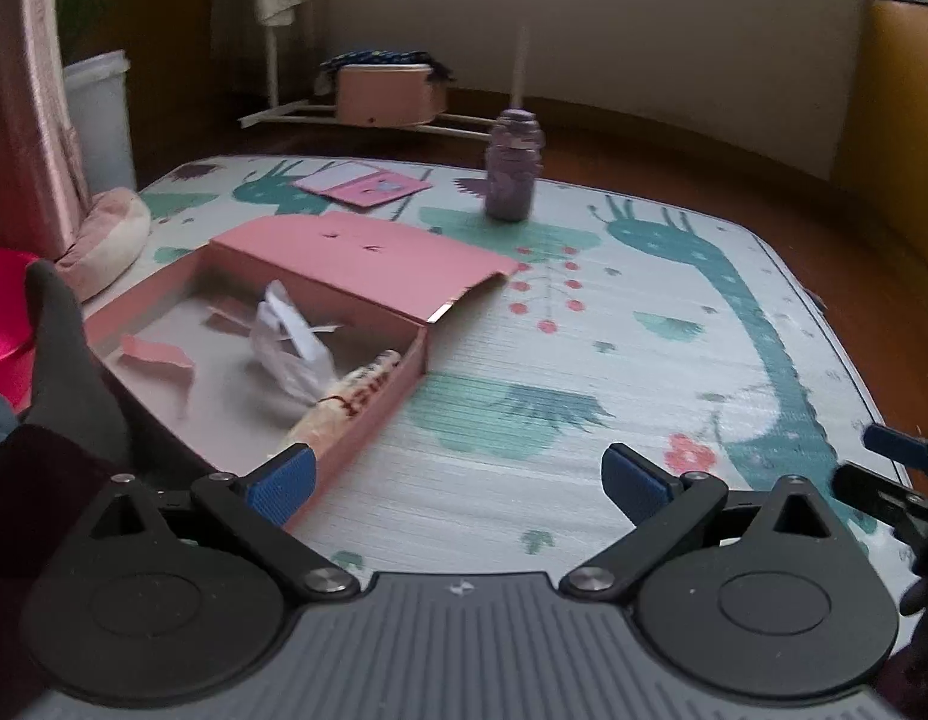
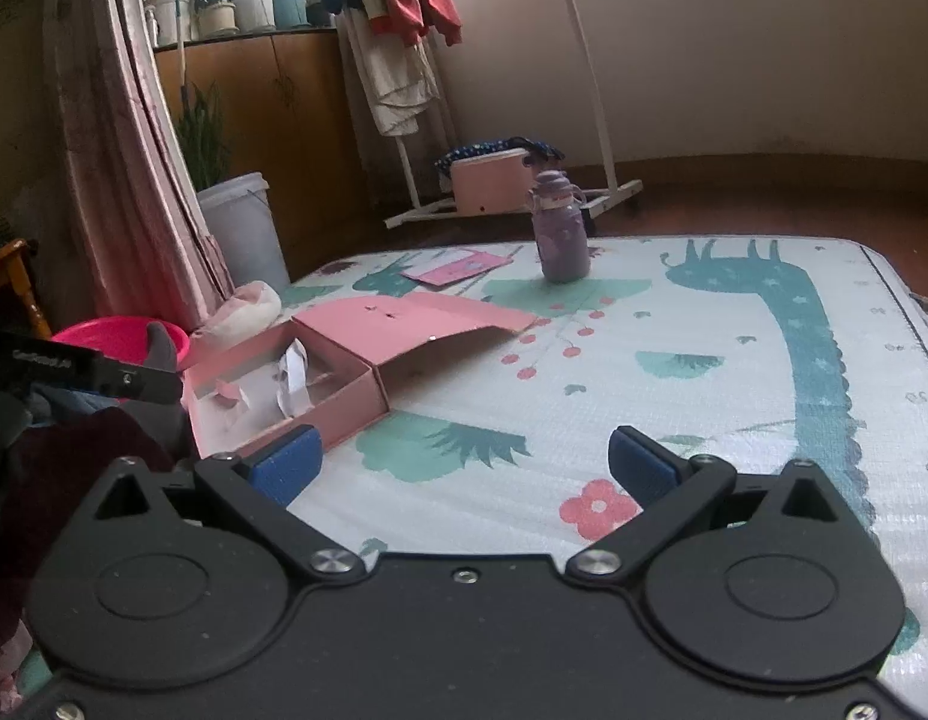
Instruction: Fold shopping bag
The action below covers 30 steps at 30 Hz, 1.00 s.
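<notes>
A crumpled white plastic bag (image 1: 290, 342) (image 2: 293, 381) lies inside an open pink cardboard box (image 1: 368, 426) (image 2: 350, 402) on the play mat. Beside it in the box rests a rolled cream item with red lettering (image 1: 356, 390), among pink paper scraps. My left gripper (image 1: 458, 480) hovers open above the mat, its left fingertip (image 1: 281, 483) at the box's near corner, nothing between the fingers. My right gripper (image 2: 464, 468) is also open and holds nothing, just right of the box. The right gripper's tip (image 1: 896, 468) shows at the left view's right edge.
A purple bottle (image 1: 512, 174) (image 2: 560, 234) and a pink card (image 1: 362, 183) sit far on the animal-print mat (image 1: 584, 360). A grey-socked foot (image 1: 62, 360), pink basin (image 2: 122, 336), cushion (image 1: 110, 234) and white bucket (image 2: 242, 228) crowd the left. A clothes rack (image 2: 512, 198) stands behind.
</notes>
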{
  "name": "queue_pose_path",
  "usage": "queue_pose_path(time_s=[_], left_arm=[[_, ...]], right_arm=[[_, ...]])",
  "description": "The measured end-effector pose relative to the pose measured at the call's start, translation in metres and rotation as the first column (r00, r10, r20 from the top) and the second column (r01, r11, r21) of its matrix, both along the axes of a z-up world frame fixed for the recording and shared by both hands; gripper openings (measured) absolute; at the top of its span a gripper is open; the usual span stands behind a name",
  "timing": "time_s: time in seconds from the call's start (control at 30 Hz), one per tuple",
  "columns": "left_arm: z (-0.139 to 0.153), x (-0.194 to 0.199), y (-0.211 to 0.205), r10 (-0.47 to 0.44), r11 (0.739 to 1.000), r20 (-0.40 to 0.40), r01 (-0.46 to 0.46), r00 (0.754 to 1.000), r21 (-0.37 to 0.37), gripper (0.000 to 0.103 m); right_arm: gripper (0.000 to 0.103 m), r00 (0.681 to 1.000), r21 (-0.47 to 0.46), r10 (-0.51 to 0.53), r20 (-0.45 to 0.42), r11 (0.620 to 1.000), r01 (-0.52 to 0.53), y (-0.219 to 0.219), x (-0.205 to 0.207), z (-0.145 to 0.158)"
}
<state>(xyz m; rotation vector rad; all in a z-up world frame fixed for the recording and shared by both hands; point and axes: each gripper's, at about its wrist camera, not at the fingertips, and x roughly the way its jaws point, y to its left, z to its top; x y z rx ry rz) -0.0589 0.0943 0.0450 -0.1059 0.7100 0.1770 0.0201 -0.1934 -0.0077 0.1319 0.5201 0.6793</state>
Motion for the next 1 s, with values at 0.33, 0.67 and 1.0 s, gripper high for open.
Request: queue_pose_path(time_s=[0.33, 0.67, 1.0], left_arm=[[-0.010, -0.001, -0.040, -0.062, 0.995, 0.003, 0.061, 0.998, 0.075, 0.102], [-0.020, -0.001, -0.074, -0.112, 0.987, -0.004, 0.112, 0.994, 0.117, 0.102], [-0.023, -0.011, -0.100, -0.120, 0.982, -0.013, 0.121, 0.993, 0.149, 0.102]], right_arm=[[0.103, 0.987, -0.095, -0.129, -0.093, 0.988, 0.120, -0.004, 0.001, -0.010], [0.103, 0.964, -0.156, -0.240, -0.116, 0.963, 0.221, -0.015, -0.010, -0.006], [0.103, 0.940, -0.253, -0.322, -0.115, 0.924, 0.285, -0.025, -0.023, 0.010]])
